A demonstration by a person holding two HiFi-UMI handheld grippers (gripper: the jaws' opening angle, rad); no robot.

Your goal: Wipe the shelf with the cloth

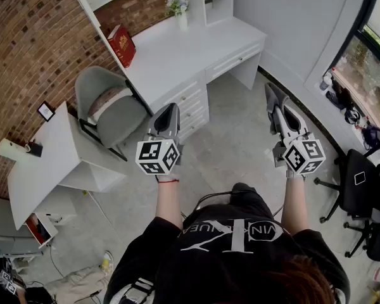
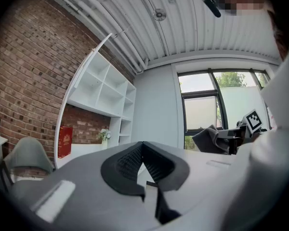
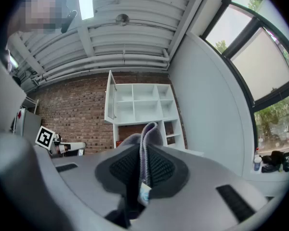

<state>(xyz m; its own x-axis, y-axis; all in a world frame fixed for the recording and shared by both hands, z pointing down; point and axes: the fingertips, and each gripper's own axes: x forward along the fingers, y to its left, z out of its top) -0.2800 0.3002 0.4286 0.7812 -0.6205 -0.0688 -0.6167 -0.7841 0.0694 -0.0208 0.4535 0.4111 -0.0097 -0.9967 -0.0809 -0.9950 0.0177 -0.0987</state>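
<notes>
A folded grey cloth (image 3: pixel 145 139) is pinched between the jaws of my right gripper (image 3: pixel 144 163), with its fold sticking up past the tips. In the head view the cloth (image 1: pixel 274 98) shows as a dark strip at the right gripper (image 1: pixel 272 91), held out over the floor. My left gripper (image 1: pixel 171 108) is beside it; its jaws (image 2: pixel 142 146) meet at the tips with nothing between them. The white shelf unit (image 3: pixel 139 105) stands some way ahead against the brick wall, above a white desk (image 1: pixel 177 52). The left gripper view shows the shelf unit (image 2: pixel 103 88) too.
A red book (image 1: pixel 122 44) and a vase of flowers (image 1: pixel 178 8) are on the desk. A grey chair (image 1: pixel 111 103) stands by its left end, with a small white table (image 1: pixel 44 163) further left. A black office chair (image 1: pixel 361 189) is at the right, below the window.
</notes>
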